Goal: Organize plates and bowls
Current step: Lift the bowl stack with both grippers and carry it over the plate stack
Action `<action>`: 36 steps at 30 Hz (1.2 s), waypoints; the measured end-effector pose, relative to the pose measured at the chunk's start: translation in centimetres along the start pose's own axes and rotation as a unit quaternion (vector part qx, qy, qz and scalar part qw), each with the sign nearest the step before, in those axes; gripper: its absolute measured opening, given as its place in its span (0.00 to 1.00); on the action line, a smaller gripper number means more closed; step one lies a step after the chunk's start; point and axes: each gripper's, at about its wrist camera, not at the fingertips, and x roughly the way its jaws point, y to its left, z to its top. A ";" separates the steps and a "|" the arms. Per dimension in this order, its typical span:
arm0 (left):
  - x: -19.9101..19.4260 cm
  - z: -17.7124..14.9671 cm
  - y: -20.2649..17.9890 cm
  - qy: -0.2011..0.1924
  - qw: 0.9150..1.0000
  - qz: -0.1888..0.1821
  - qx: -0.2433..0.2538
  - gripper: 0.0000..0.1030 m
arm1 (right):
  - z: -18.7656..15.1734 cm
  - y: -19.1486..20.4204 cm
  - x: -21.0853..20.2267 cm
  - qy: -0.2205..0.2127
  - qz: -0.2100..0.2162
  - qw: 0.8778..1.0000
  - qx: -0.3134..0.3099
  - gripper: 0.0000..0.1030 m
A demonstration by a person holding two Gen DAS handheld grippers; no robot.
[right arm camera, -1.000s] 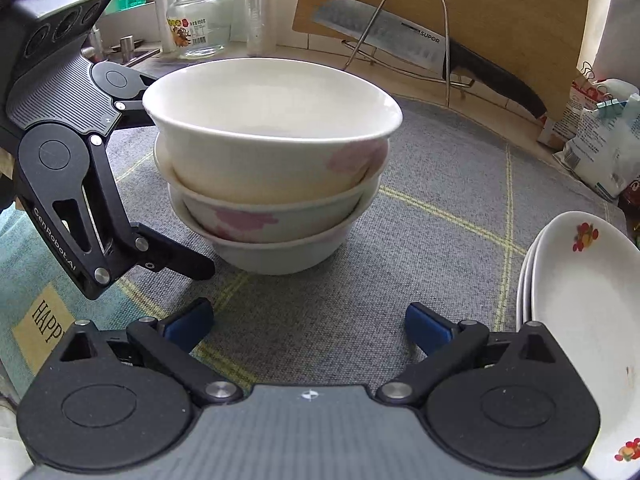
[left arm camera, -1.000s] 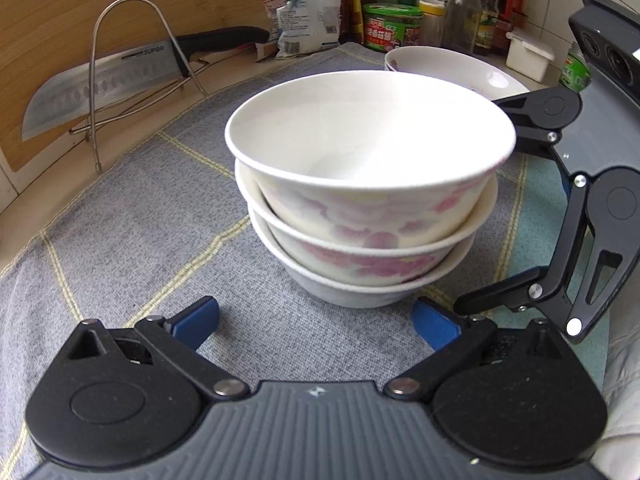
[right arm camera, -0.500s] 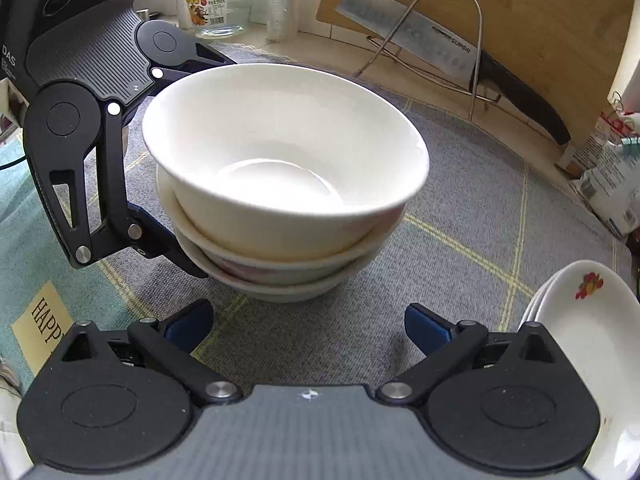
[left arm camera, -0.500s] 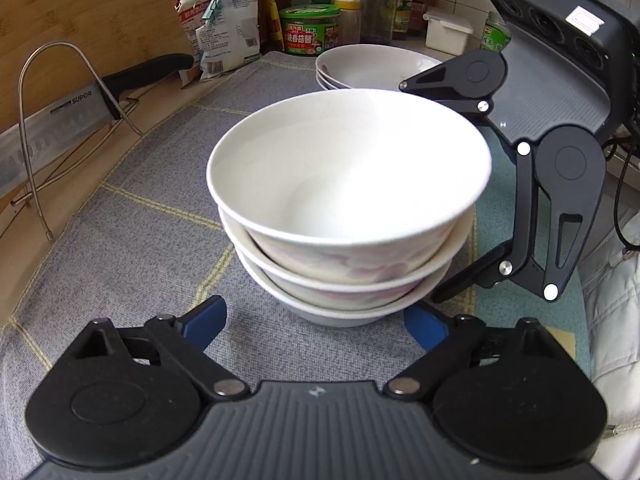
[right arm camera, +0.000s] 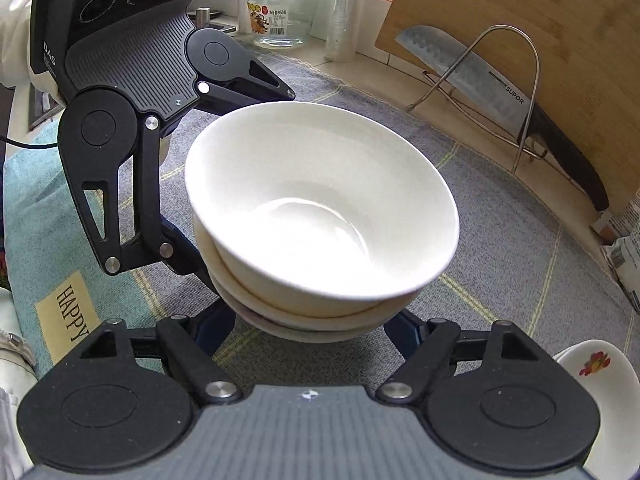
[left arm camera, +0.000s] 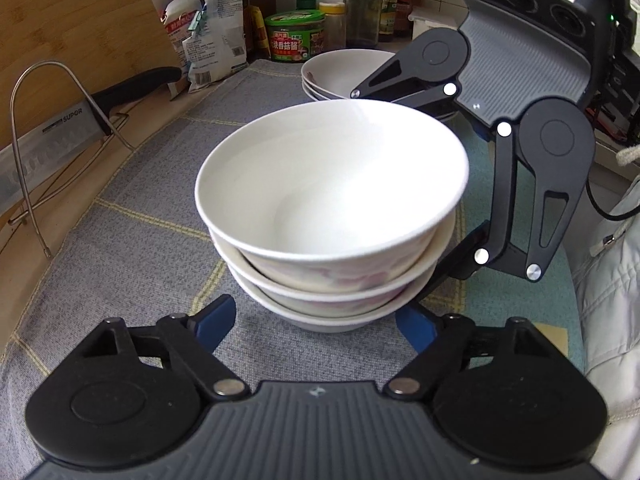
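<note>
- Left gripper (left arm camera: pixel 316 320) and right gripper (right arm camera: pixel 310 330) have both just been closing, the stack of bowls (left arm camera: pixel 332 216) between their blue pads; contact is hidden, so can't tell.
- Stack sits on the grey mat (left arm camera: pixel 132 248), plates (left arm camera: pixel 340 72) behind.

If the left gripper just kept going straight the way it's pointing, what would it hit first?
Most likely the stack of three bowls, directly ahead of the left gripper. Its jaws have been closing, with the bottom bowl between the blue pads; actual contact is hard to judge.
</note>
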 end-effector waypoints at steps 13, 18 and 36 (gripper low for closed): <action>0.2 0.4 -0.2 0.001 0.998 -0.009 0.054 0.79 | 0.1 0.1 -0.3 0.004 0.006 0.999 -0.040 0.80; 0.2 0.5 -0.3 0.001 0.998 -0.014 0.062 0.77 | 0.1 0.3 -0.3 0.007 0.005 0.999 -0.050 0.80; 0.0 0.6 -0.3 0.008 0.999 -0.008 0.049 0.77 | 0.3 0.4 -0.5 0.010 0.008 0.999 -0.044 0.79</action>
